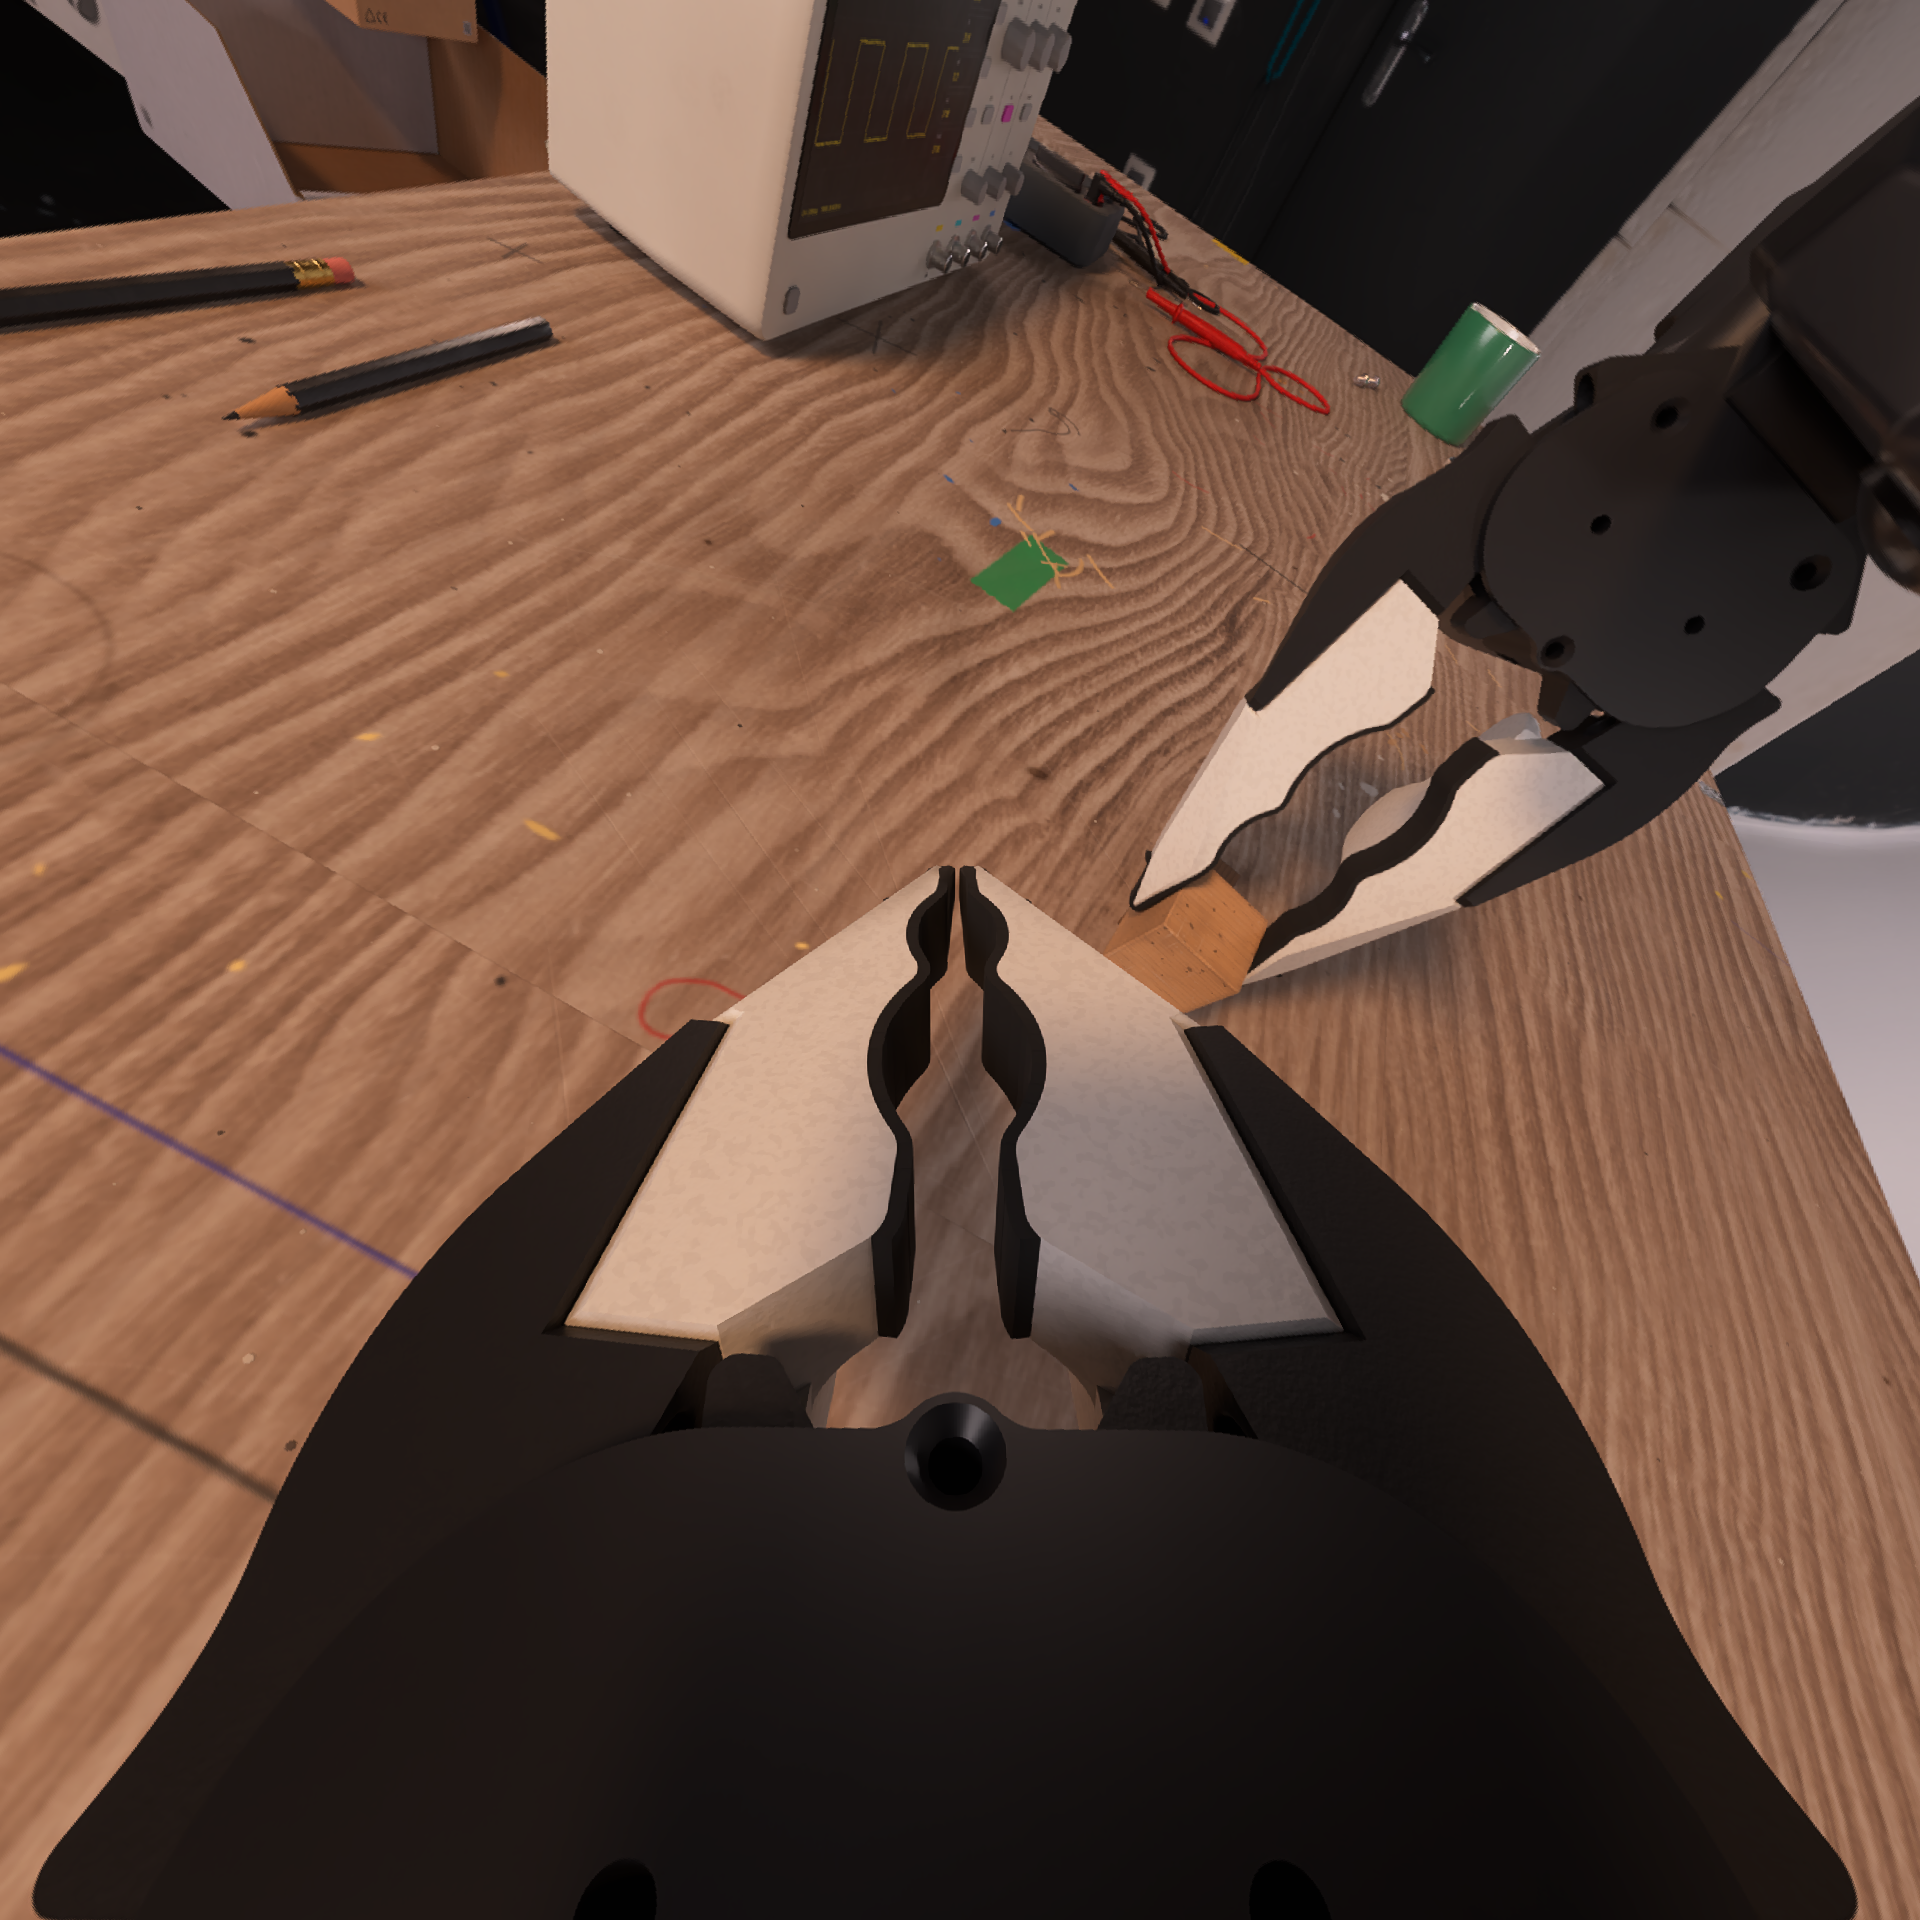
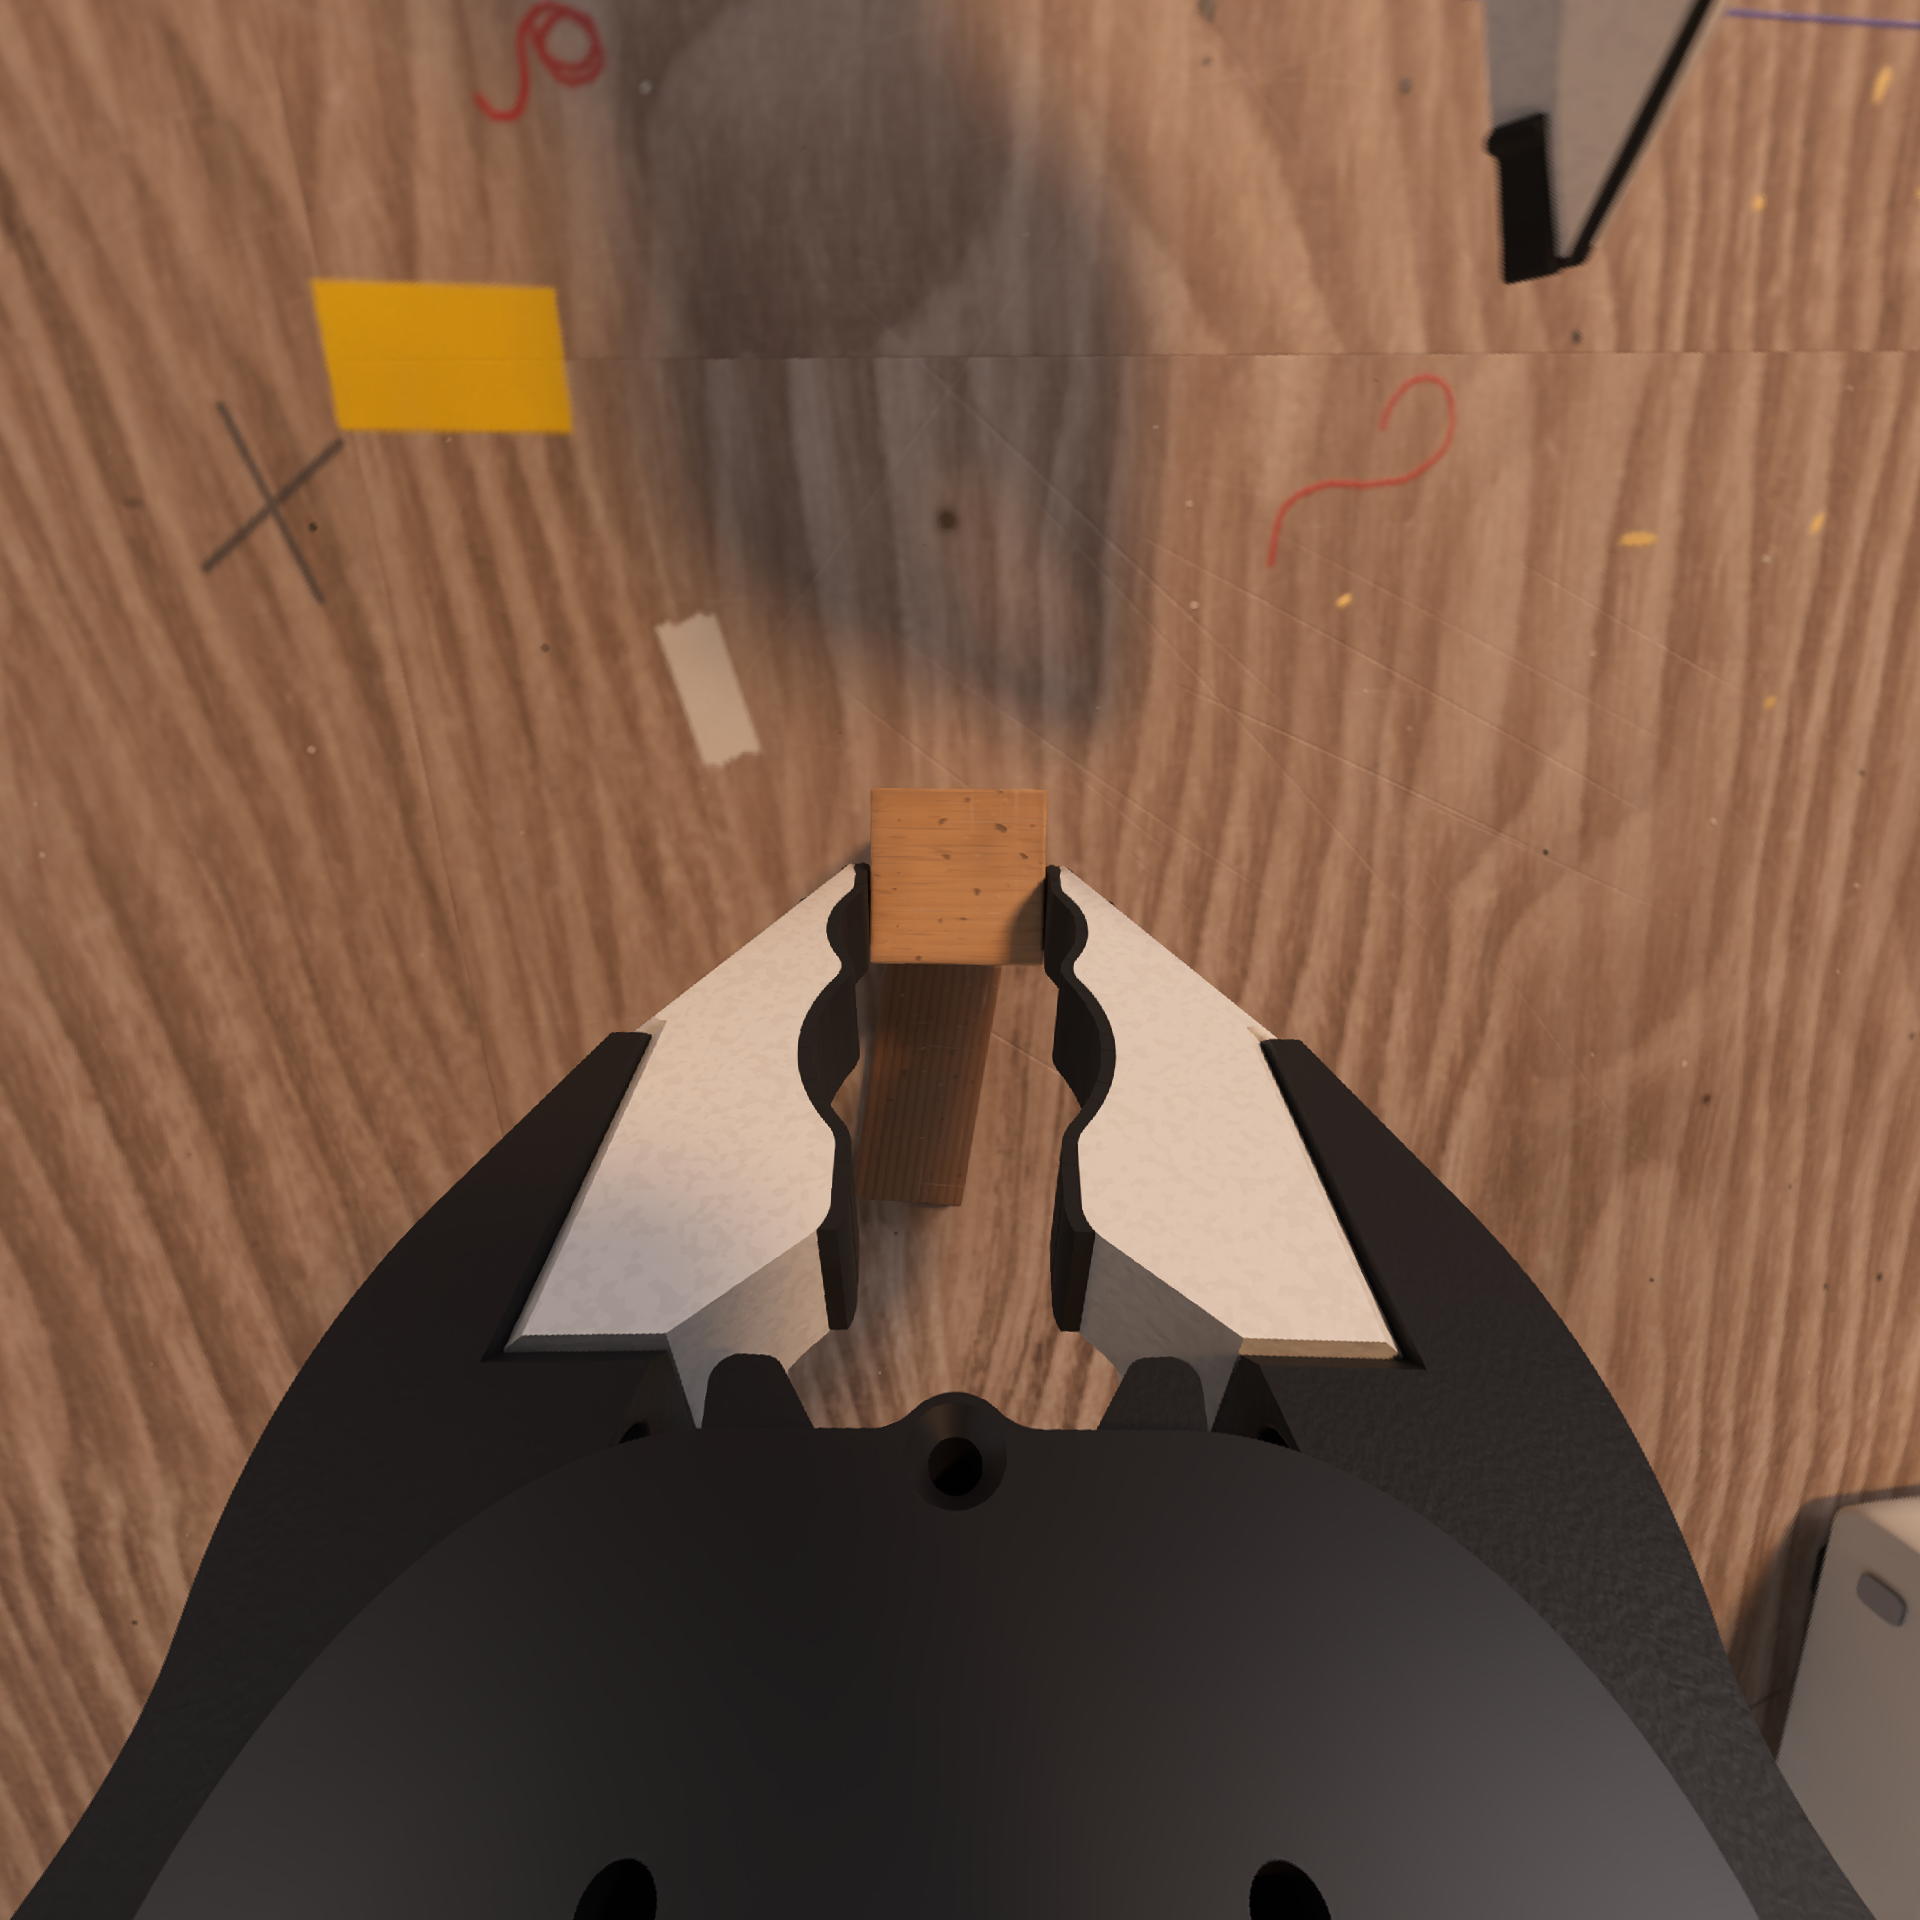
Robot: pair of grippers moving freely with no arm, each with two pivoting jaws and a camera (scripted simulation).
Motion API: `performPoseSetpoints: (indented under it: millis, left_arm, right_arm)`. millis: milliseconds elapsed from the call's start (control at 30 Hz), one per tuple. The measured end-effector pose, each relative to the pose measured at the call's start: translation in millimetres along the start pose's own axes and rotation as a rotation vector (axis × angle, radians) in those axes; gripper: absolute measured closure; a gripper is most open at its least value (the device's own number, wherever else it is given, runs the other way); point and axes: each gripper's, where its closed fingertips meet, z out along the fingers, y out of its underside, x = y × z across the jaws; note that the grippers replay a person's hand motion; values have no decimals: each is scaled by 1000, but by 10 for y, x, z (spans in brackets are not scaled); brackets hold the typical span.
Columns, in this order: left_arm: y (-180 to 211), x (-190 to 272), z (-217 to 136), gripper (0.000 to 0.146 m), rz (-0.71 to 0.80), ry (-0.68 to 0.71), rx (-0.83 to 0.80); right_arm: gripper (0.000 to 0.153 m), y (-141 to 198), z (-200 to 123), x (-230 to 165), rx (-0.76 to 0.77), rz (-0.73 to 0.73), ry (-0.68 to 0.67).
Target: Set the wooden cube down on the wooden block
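Fingertips of the right hand-held gripper [image 2: 954, 909] clamp the wooden cube [image 2: 956, 878]; the left hand-held gripper [image 1: 956, 883] is closed, empty.

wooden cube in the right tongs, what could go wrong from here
1. The right tongs pinch the wooden cube only at their very tips, so it may slip or twist on release.
2. The wooden block below looks narrower than the cube and lies a little off-centre toward the tongs, so the cube might overhang and tip.
3. The left tongs, shut and empty, sit close by and could get bumped on withdrawal.
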Motion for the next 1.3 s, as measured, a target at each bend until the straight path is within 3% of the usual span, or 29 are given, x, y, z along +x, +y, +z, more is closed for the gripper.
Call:
performPoseSetpoints:
  millis: [167, 400, 833, 933, 1100, 1300]
  left_arm:
    - [36, 18, 36, 145, 8, 4, -22]
    - [152, 104, 72, 145, 19, 52, -87]
    - [323, 167, 169, 145, 61, 56, -189]
    - [306, 156, 167, 145, 64, 47, -182]
    - [276, 118, 119, 145, 63, 26, -168]
    - [255, 92, 41, 145, 57, 20, -156]
  right_arm:
    - [120, 10, 28, -32, -24, -41, 11]
    - [120, 131, -92, 148, 4, 89, 70]
    - [120, 480, -114, -50, -56, 166, -55]
    - [108, 351, -161, -23, -7, 160, -43]
    - [105, -11, -54, 46, 48, 115, -1]
    - [101, -102, 201, 130, 50, 186, -29]
